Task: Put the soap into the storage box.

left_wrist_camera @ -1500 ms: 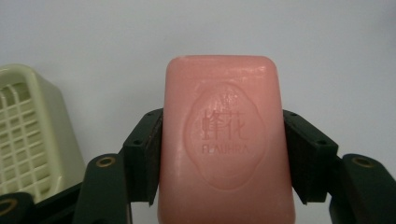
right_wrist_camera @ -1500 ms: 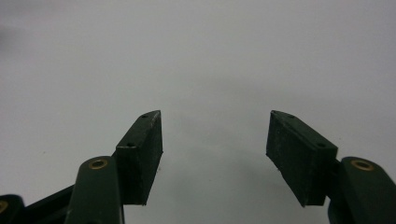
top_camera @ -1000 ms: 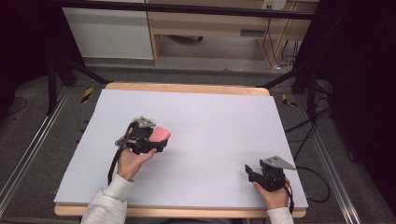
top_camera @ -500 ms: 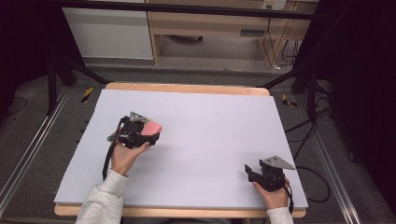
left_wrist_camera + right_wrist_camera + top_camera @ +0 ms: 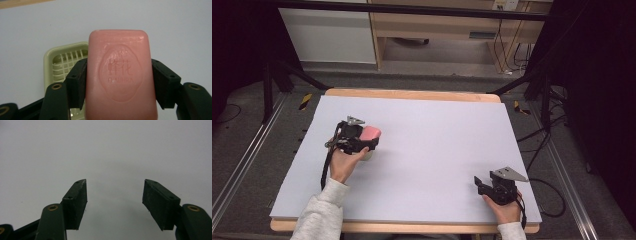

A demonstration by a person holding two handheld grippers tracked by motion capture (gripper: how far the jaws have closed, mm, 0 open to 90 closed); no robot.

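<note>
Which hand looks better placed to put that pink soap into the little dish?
Probably the left: its tool already clamps the pink soap just above the dish. The right tool holds nothing, far off at the table's near edge.

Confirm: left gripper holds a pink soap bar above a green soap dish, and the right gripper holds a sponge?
Not quite. The right gripper holds nothing; the right gripper view shows bare table between its jaws. The left gripper does hold the pink soap bar above the green soap dish.
</note>
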